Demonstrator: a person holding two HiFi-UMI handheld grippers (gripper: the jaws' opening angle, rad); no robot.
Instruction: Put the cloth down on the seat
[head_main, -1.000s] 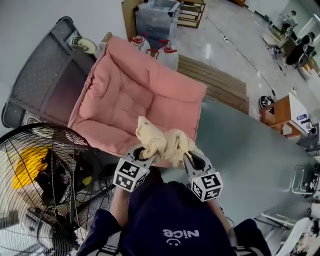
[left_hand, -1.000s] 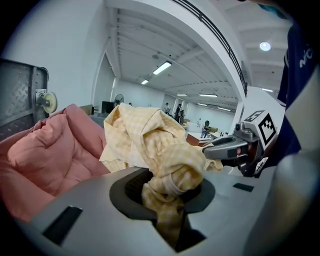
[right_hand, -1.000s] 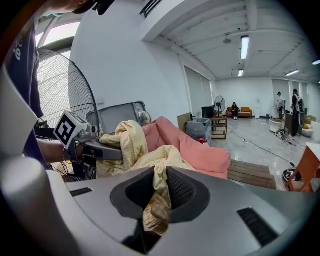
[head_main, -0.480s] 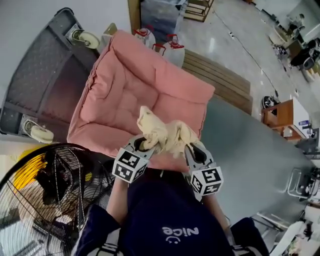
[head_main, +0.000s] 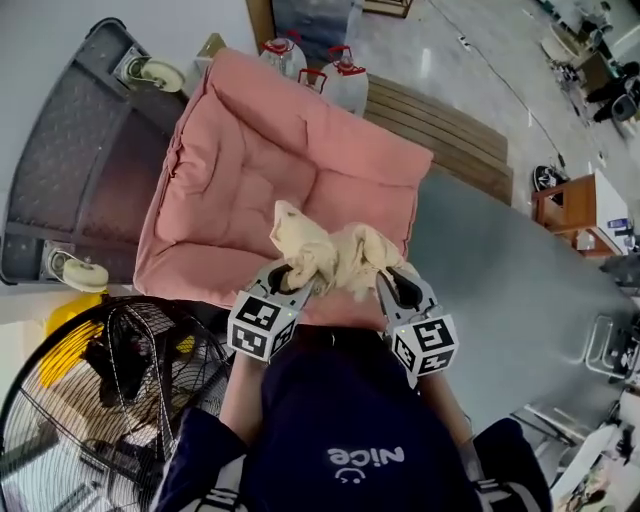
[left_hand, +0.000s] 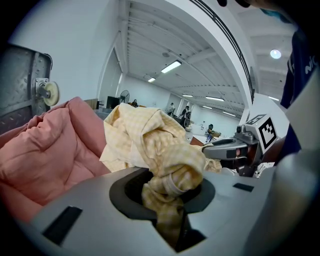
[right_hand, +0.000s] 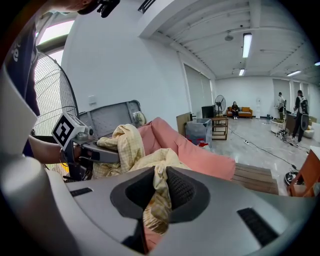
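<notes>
A pale yellow checked cloth (head_main: 330, 255) hangs bunched between my two grippers, just above the near edge of the pink cushioned seat (head_main: 260, 170). My left gripper (head_main: 287, 282) is shut on the cloth's left end, which fills its jaws (left_hand: 167, 192). My right gripper (head_main: 388, 282) is shut on the right end, a thin fold pinched between its pads (right_hand: 159, 192). In the right gripper view the seat (right_hand: 200, 155) lies beyond the cloth (right_hand: 127, 145), with the left gripper (right_hand: 95, 152) at the left. The left gripper view shows the right gripper (left_hand: 227, 150) beside the cloth.
A large wire floor fan (head_main: 100, 400) stands at the near left. A grey flatbed cart (head_main: 80, 170) on wheels is tipped up left of the seat. Water jugs (head_main: 345, 80) stand behind the seat, wooden planks (head_main: 450, 125) to its right. People are far off in the hall (right_hand: 300, 115).
Both grippers kept their hold on the cloth. The view has shifted so that the seat sits lower and nearer under the cloth, and the fan has slid down and left.
</notes>
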